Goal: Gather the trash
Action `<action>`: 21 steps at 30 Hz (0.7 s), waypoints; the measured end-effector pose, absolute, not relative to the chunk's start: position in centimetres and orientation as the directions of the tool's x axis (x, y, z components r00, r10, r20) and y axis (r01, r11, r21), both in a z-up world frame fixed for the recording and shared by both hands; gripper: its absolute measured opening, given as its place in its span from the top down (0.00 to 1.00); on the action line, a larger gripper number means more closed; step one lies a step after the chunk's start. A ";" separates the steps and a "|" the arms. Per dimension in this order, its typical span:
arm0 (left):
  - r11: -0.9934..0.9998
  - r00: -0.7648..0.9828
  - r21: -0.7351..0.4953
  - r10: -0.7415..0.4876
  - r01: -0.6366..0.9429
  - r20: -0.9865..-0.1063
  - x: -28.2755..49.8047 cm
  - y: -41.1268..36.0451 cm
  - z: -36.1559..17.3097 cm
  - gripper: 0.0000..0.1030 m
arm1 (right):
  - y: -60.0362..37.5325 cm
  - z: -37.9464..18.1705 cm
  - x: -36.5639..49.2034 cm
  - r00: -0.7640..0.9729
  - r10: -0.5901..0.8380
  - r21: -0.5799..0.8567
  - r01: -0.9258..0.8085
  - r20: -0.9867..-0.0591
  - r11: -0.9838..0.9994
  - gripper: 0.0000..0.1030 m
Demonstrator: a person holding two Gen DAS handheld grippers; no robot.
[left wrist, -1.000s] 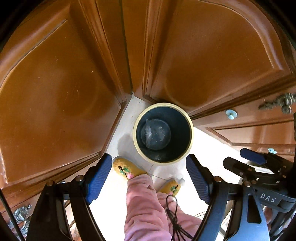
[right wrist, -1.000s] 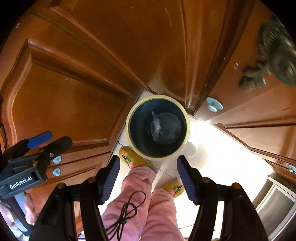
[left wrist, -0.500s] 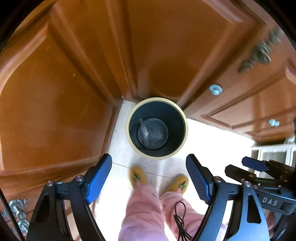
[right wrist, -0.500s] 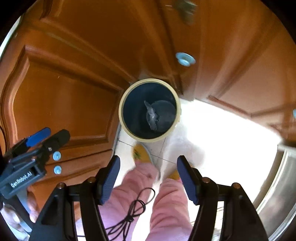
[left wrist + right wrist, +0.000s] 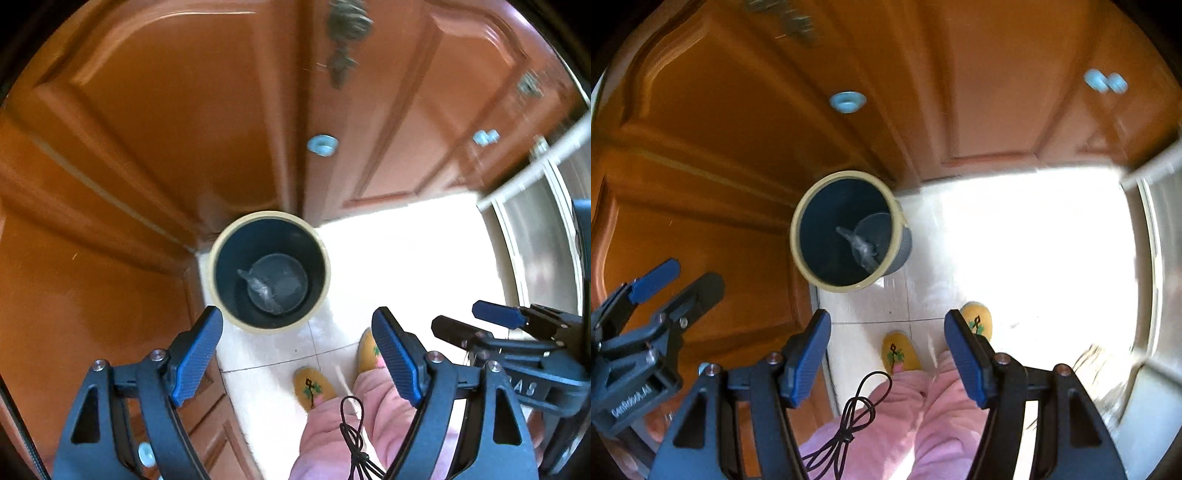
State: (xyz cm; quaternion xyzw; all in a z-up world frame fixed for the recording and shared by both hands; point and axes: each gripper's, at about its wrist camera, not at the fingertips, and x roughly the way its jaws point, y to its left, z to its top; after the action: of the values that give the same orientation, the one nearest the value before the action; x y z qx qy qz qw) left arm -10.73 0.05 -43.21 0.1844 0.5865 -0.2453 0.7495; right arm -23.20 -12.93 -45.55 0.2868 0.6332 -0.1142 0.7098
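Note:
A dark blue trash bin with a cream rim (image 5: 221,295) (image 5: 798,254) stands on the white tile floor in a corner of wooden cabinets. A crumpled clear wrapper (image 5: 260,286) (image 5: 862,245) lies at its bottom. My left gripper (image 5: 297,345) is open and empty, high above the floor just in front of the bin. My right gripper (image 5: 886,349) is open and empty too, above the floor to the right of the bin. Each gripper shows at the edge of the other's view, the right one (image 5: 495,321) and the left one (image 5: 665,284).
Brown wooden cabinet doors (image 5: 155,122) (image 5: 713,155) with blue bumpers (image 5: 322,144) rise behind and left of the bin. The person's pink trousers (image 5: 916,413) and yellow slippers (image 5: 314,387) (image 5: 899,352) are below. A metal-framed door (image 5: 535,236) is at the right. Sunlit floor (image 5: 1015,251) lies to the right.
Both views have swung right and back. The bin has slid left in the frames and more sunlit floor and the metal door show. Both grippers stay open and empty.

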 end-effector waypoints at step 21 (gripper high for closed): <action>0.754 0.238 0.056 -0.135 0.655 -0.962 -13.8 -9.1 -56.8 0.21 | -28.6 -72.8 -43.9 -0.008 0.154 0.034 0.962 -0.988 0.271 0.38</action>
State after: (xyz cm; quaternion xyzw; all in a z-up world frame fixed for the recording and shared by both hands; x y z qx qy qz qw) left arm -13.84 -9.10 -56.79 0.2327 0.5587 -0.2626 0.7515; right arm -43.89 -28.64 -72.78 0.4668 0.5977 -0.3833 0.5273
